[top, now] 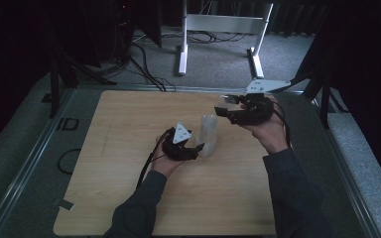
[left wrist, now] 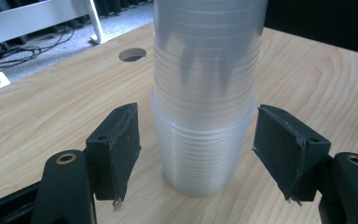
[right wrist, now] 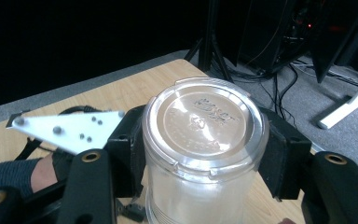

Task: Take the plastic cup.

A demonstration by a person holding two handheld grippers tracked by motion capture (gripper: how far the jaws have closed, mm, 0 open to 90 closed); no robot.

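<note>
The stack of clear plastic cups (top: 208,135) stands mid-surface (top: 129,198). The left claw (left wrist: 198,154) brackets its base, pads apparently not yet touching. The right claw (right wrist: 205,149) grips one upturned cup (right wrist: 203,140). Clamp the base firmly; lift straight up.
</note>
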